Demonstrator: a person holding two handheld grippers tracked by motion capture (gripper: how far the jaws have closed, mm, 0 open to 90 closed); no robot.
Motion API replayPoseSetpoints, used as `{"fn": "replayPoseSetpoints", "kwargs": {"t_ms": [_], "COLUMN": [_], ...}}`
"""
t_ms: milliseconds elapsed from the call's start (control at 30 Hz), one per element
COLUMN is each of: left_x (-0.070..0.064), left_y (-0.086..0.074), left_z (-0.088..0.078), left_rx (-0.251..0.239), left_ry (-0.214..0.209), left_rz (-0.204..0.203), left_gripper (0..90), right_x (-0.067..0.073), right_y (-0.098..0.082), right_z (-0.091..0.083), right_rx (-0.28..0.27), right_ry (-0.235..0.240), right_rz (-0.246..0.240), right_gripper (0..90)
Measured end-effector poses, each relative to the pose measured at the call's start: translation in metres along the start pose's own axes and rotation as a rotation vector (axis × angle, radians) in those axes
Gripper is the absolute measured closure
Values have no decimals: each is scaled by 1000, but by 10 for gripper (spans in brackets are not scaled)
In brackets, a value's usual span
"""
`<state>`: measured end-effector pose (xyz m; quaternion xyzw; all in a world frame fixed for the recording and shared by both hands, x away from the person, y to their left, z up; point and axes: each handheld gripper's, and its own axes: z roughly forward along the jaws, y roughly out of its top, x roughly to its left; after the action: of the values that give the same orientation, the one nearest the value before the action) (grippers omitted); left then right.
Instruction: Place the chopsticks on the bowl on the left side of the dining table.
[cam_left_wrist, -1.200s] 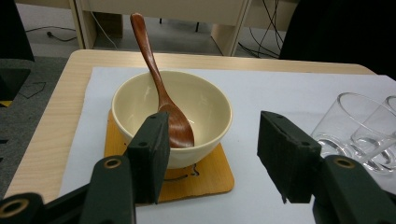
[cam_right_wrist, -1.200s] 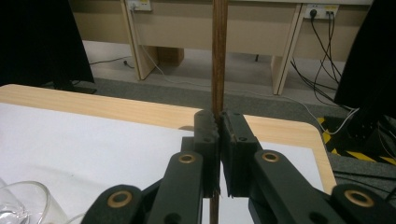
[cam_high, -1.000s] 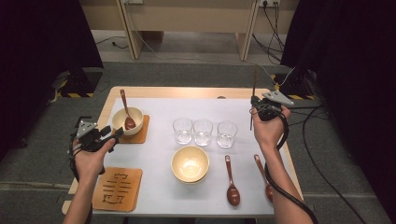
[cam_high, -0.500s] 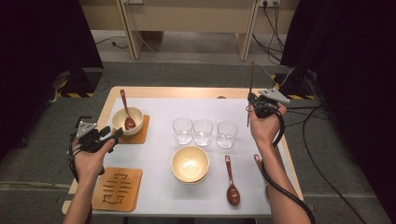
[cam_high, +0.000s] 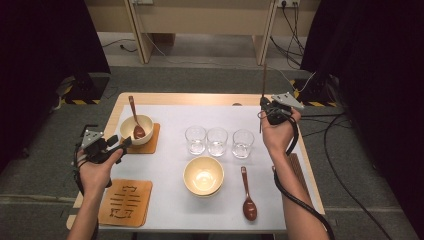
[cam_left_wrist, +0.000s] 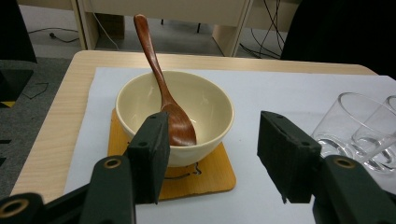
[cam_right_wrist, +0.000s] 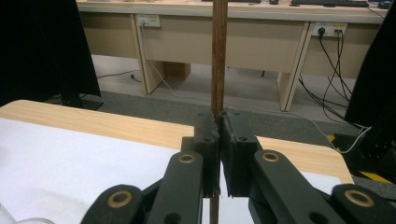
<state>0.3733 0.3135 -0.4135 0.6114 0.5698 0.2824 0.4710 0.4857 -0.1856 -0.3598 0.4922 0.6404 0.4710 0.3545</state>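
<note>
My right gripper (cam_high: 265, 109) is shut on a thin brown wooden stick (cam_high: 263, 82), held upright above the table's far right corner. In the right gripper view the stick (cam_right_wrist: 218, 56) runs straight up between the closed pads of the right gripper (cam_right_wrist: 219, 126). My left gripper (cam_high: 121, 144) stands open just in front of a cream bowl (cam_high: 129, 125) with a dark wooden spoon (cam_high: 134, 116) leaning in it, on an orange coaster (cam_high: 151, 142). The left gripper view has the left gripper (cam_left_wrist: 212, 137) with nothing between its pads, close to the bowl (cam_left_wrist: 210, 100) and spoon (cam_left_wrist: 163, 88).
Three empty glasses (cam_high: 217, 141) stand in a row mid-table on the white mat (cam_high: 165, 165). Nearer me sit a second cream bowl (cam_high: 203, 175), a loose wooden spoon (cam_high: 247, 197) and an empty patterned coaster (cam_high: 125, 202). A brown wooden piece (cam_high: 297, 172) lies beside my right forearm.
My right hand has shifted slightly left with the upright stick still gripped. The left hand and gripper have stayed put.
</note>
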Motion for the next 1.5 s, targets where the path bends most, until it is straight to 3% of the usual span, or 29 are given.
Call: {"fn": "replayPoseSetpoints", "kwargs": {"t_ms": [1500], "left_x": [-3], "left_y": [0], "left_z": [0], "left_rx": [-2], "left_ry": [-5], "left_rz": [6], "left_gripper": [433], "right_x": [32], "right_y": [8], "right_z": [21], "right_rx": [-36], "right_ry": [46], "right_rz": [7], "right_gripper": [857]}}
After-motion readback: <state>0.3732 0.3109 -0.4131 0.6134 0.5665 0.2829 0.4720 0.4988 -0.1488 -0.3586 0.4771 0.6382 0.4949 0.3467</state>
